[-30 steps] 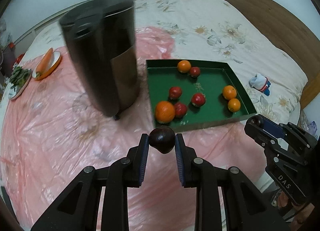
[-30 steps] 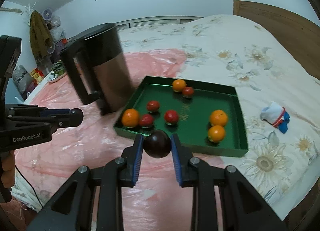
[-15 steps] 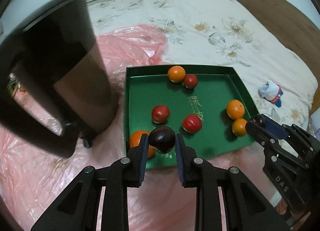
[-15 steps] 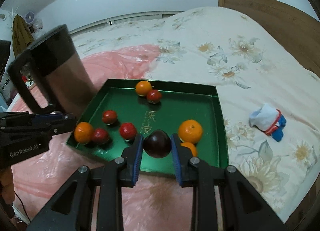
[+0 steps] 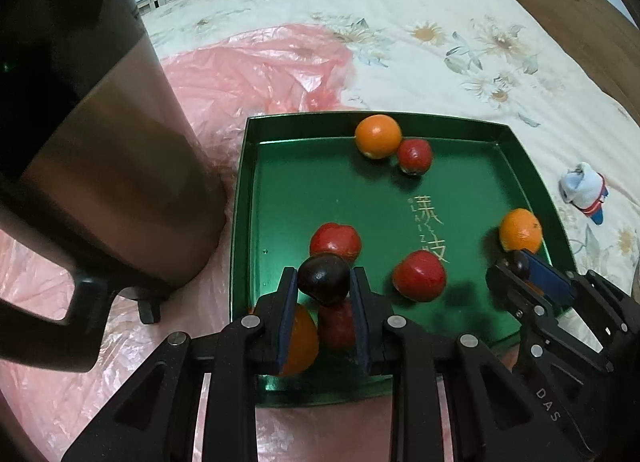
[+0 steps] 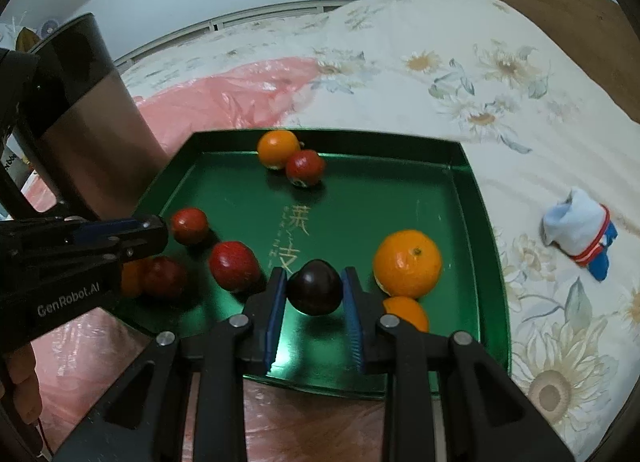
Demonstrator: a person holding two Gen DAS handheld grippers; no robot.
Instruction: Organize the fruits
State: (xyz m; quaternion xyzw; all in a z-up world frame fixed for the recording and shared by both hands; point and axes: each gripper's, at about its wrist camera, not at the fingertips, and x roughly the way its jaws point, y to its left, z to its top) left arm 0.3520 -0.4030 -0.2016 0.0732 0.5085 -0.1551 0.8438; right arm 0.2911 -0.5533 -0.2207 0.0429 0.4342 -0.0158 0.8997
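Observation:
A green tray [image 5: 304, 189] [image 6: 360, 213] lies on the bed and holds several oranges and red fruits. My left gripper [image 5: 324, 282] is shut on a dark plum [image 5: 323, 278] and holds it above the tray's near left part, over a red fruit [image 5: 335, 242] and an orange [image 5: 302, 338]. My right gripper [image 6: 314, 288] is shut on another dark plum [image 6: 315, 286] above the tray's near middle, beside a large orange [image 6: 408, 264]. Each gripper shows in the other's view: the right one [image 5: 520, 270] and the left one [image 6: 132, 234].
A tall black and steel kettle [image 5: 100, 149] [image 6: 80, 133] stands just left of the tray on a pink plastic sheet [image 5: 256, 65]. A small blue and white sock [image 5: 584, 191] [image 6: 578, 227] lies on the floral bedspread right of the tray. A wooden headboard [image 6: 560, 9] runs behind.
Both grippers have moved forward with their plums, from in front of the tray to above its near part. The kettle now looms closer at the left.

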